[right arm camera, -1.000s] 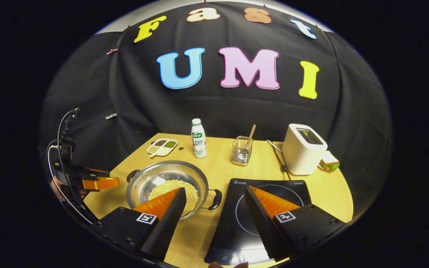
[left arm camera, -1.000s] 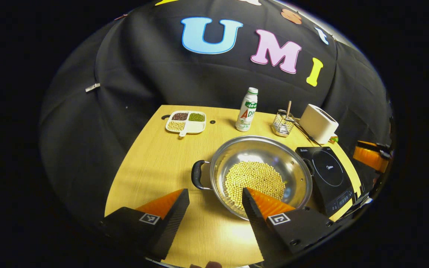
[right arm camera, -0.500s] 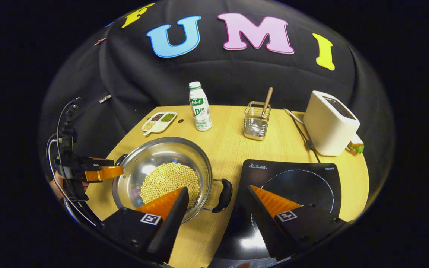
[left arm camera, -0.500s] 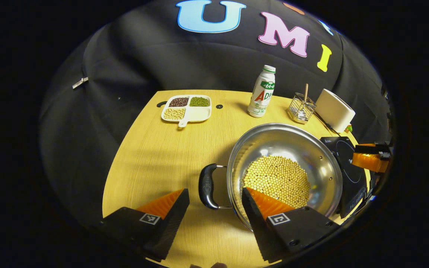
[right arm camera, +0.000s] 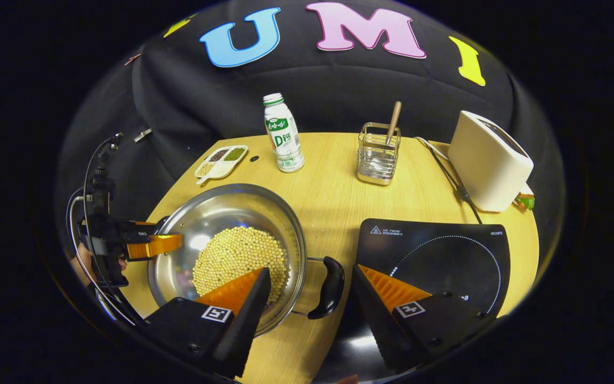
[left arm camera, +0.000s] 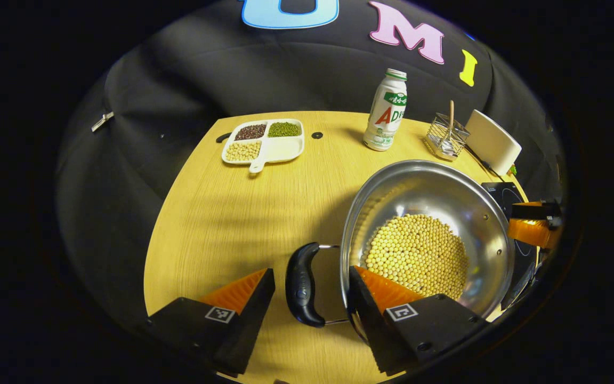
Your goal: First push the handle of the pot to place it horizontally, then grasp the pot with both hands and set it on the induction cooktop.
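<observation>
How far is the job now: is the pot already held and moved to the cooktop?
Done: the pot lies with its handles out to either side. In hand: left gripper and right gripper each straddle a black handle, jaws open, nothing clamped. Left: closing on both handles and lifting the pot onto the induction cooktop.

left gripper (left arm camera: 309,277) low, fingers spread wide, right gripper (right arm camera: 311,277) same deal, wide apart, both tilted down, nothing pinched
</observation>
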